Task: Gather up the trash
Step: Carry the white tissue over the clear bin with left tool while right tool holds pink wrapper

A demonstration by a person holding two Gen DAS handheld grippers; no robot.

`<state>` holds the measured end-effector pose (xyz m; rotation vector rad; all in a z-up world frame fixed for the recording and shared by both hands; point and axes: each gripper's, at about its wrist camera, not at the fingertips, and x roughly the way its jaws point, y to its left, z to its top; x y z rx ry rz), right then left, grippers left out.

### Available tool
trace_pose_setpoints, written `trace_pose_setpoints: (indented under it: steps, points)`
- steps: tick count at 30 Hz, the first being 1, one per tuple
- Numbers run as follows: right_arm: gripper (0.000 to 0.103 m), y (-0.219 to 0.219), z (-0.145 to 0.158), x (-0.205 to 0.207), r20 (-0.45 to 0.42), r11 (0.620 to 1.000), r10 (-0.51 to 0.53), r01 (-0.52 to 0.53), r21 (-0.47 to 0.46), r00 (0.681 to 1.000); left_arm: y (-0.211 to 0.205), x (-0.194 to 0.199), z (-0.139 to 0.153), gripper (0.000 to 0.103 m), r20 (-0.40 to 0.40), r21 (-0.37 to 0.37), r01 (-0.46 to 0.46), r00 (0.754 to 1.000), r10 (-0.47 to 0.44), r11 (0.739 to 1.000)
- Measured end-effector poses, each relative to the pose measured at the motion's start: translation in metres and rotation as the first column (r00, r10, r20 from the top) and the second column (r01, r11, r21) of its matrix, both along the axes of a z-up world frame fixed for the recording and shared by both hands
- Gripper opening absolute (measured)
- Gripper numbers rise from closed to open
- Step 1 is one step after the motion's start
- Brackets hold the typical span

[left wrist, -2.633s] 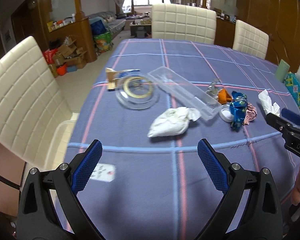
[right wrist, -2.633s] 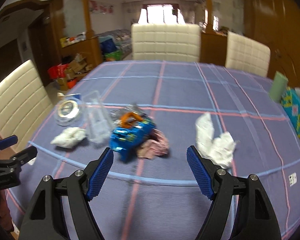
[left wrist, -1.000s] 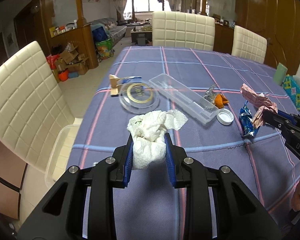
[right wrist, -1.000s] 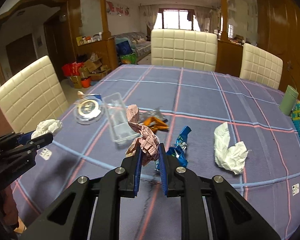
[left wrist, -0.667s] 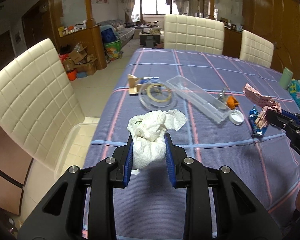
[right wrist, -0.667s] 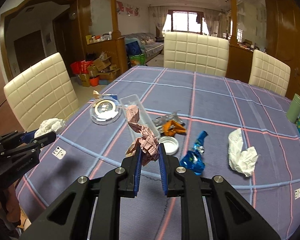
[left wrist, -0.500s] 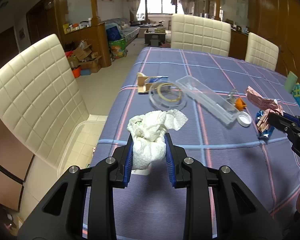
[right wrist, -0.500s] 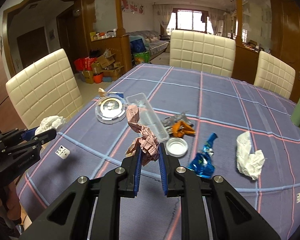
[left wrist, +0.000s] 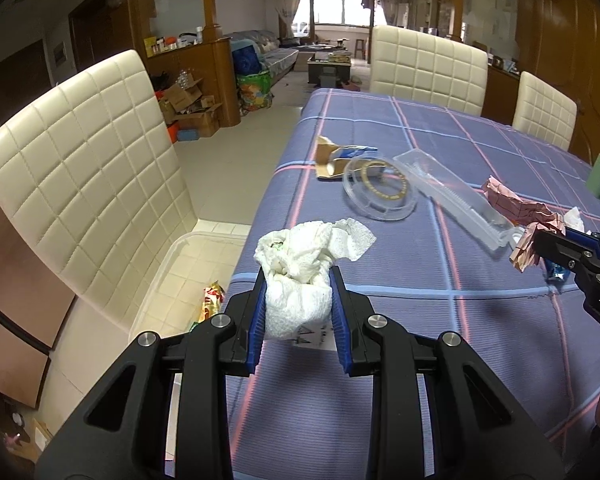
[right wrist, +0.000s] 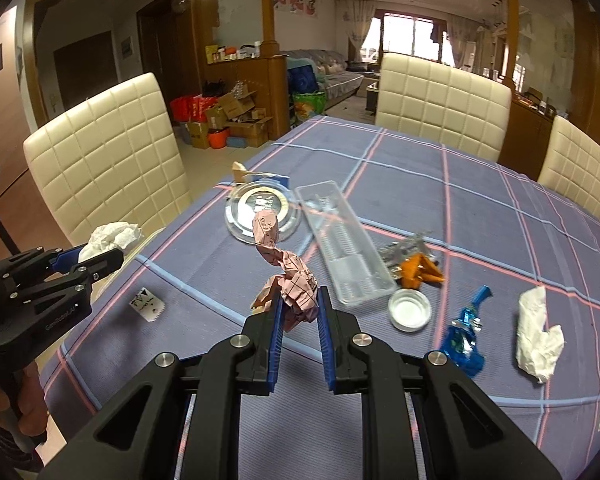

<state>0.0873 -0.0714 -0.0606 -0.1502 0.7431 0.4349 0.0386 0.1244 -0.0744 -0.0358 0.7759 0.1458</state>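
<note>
Hand-held grippers (left wrist: 299, 312) (right wrist: 299, 316) clamping tissue (left wrist: 304, 264), wrapper (right wrist: 290, 280)

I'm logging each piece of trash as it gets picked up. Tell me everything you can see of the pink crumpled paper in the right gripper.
The pink crumpled paper wrapper is thin, creased sheet with a faint dark grid print. Its wadded lower part is clamped between the blue-padded jaws of the right gripper, which are shut on it. A twisted tail rises up and to the left, ending in a puffed tip. It is held above the purple plaid tablecloth, touching nothing but the pads.
</note>
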Motion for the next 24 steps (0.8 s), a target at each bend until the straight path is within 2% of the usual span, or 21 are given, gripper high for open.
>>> trace_pose_setpoints:
  steps: [22,24]
  points:
    - [0.016,0.082,-0.015,0.012,-0.049,0.989,0.144,-0.146,-0.035,0.988,0.069,-0.004,-0.018,0.03,-0.03,-0.019,-0.12,0.992,0.12,0.993]
    - [0.016,0.095,-0.017,0.014,-0.056,0.985,0.167,-0.169,-0.036,0.984,0.078,-0.003,-0.021,0.032,-0.038,-0.018,-0.134,0.99,0.133,0.991]
